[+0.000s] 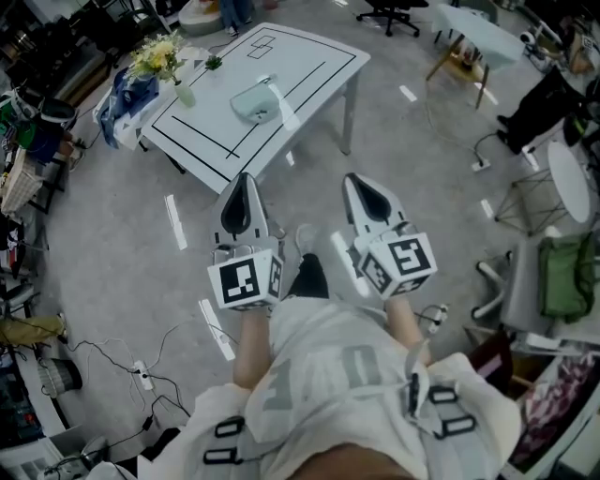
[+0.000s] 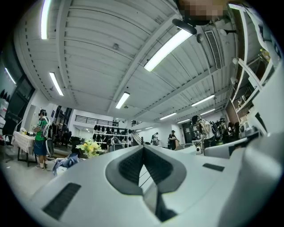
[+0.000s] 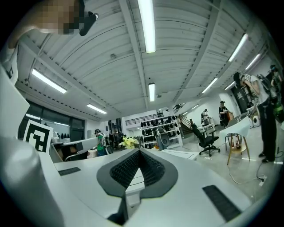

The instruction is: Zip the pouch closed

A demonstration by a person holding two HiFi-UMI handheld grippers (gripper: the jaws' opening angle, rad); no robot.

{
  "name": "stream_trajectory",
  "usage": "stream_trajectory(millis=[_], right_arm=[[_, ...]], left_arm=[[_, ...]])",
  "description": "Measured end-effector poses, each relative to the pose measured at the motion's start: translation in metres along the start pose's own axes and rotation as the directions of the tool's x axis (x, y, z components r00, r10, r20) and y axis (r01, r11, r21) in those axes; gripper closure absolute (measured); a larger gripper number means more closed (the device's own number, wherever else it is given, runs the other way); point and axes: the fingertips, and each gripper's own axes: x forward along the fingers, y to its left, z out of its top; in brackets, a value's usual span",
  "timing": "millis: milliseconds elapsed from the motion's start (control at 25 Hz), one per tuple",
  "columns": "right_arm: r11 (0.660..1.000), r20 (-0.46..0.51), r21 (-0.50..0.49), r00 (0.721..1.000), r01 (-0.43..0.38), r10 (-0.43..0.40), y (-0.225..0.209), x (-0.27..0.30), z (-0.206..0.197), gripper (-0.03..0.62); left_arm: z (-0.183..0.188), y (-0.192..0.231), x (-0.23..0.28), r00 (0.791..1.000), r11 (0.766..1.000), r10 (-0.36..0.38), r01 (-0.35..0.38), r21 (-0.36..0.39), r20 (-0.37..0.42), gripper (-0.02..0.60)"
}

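Observation:
A pale green pouch lies on the white table ahead of me, well beyond both grippers. My left gripper is held above the floor in front of my body, shut with nothing between its jaws. My right gripper is beside it, also shut and empty. In the left gripper view the shut left gripper points level across the room. In the right gripper view the right gripper points the same way, with the table edge just beyond it.
A vase of yellow flowers and a blue bag sit at the table's left end. Cables and a power strip lie on the floor at left. A round white table, office chair and other people stand around.

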Motion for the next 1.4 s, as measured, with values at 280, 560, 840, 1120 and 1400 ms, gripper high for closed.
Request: stream_trajectory(millis=[280, 560, 840, 1120, 1400], right_arm=[[1.000, 0.000, -0.029, 1.000, -0.011, 0.011, -0.022, 0.036, 0.004, 0.588], [1.000, -0.042, -0.017, 0.999, -0.007, 0.006, -0.047, 0.092, -0.007, 0.588], [0.999, -0.073, -0.031, 0.997, -0.012, 0.010, -0.070, 0.175, 0.000, 0.588], [1.000, -0.114, -0.021, 0.994, -0.005, 0.002, -0.098, 0.271, -0.002, 0.588], [1.000, -0.146, -0.001, 0.989, -0.010, 0.010, -0.115, 0.358, -0.011, 0.588]], left_arm=[[-0.002, 0.002, 0.059, 0.999, 0.999, -0.035, 0.035, 0.014, 0.025, 0.575], [-0.025, 0.022, 0.118, 0.999, 0.999, -0.031, 0.031, -0.012, -0.015, 0.574], [-0.040, 0.057, 0.192, 0.999, 0.998, -0.027, 0.025, -0.049, -0.042, 0.574], [-0.057, 0.105, 0.272, 0.998, 0.997, -0.014, 0.010, -0.074, -0.062, 0.575], [-0.083, 0.145, 0.349, 0.993, 0.996, -0.027, 0.018, -0.085, -0.112, 0.575]])
